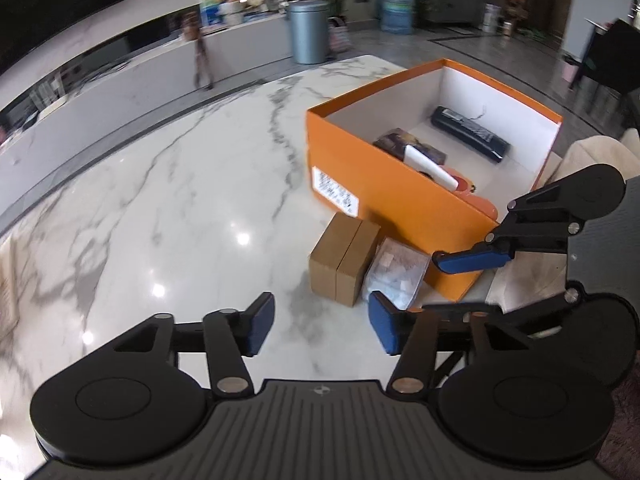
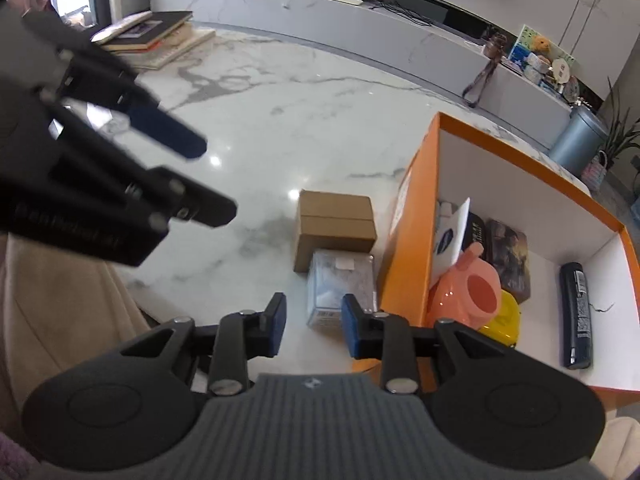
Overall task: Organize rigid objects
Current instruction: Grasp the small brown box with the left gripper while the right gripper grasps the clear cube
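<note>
Gaping empty, both tongs, left (image 1: 322, 326), right (image 2: 314, 326), over marble table (image 1: 180, 184), living room.

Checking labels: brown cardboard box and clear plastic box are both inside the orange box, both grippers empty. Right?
No. The brown cardboard box and clear plastic box sit on the marble table, outside the orange box, as the right wrist view shows. Both grippers are empty.

My counter (image 1: 168, 184) is glossy veined marble. At one o'clock, matt orange cardboard box (image 1: 400, 200); beside it, plain brown cardboard carton (image 2: 334, 226).
</note>
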The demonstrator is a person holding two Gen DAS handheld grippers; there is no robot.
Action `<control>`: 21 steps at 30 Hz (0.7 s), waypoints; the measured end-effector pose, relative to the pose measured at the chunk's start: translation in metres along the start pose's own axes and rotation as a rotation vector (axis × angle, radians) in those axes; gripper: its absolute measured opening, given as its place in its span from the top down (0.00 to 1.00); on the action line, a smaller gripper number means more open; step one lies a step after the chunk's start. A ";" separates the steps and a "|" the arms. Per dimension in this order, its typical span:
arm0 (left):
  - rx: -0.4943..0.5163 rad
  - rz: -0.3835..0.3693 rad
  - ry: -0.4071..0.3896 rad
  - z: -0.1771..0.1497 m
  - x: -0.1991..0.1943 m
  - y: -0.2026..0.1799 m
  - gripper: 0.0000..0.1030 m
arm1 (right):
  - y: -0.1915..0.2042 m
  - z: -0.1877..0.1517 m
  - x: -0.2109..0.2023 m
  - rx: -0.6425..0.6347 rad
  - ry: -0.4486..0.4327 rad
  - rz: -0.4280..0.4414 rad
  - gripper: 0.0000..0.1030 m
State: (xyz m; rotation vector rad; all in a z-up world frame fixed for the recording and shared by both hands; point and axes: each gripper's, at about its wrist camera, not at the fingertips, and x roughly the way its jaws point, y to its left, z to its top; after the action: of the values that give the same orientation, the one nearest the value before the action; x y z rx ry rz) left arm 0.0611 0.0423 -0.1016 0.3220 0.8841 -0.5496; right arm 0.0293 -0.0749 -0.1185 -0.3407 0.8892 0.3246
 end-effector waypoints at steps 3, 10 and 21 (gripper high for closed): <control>0.047 -0.036 0.006 0.004 0.013 0.003 0.22 | 0.004 0.001 0.000 -0.033 -0.018 -0.026 0.58; 0.082 -0.064 0.010 0.014 0.039 0.014 0.19 | 0.011 0.002 0.006 -0.100 -0.013 -0.089 0.62; 0.158 -0.187 0.091 0.031 0.090 0.017 0.19 | -0.006 0.009 0.017 -0.057 0.024 -0.154 0.44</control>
State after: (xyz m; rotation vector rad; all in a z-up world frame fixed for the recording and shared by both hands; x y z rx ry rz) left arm 0.1365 0.0128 -0.1544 0.4126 0.9670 -0.7848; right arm 0.0478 -0.0748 -0.1259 -0.4637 0.8732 0.2040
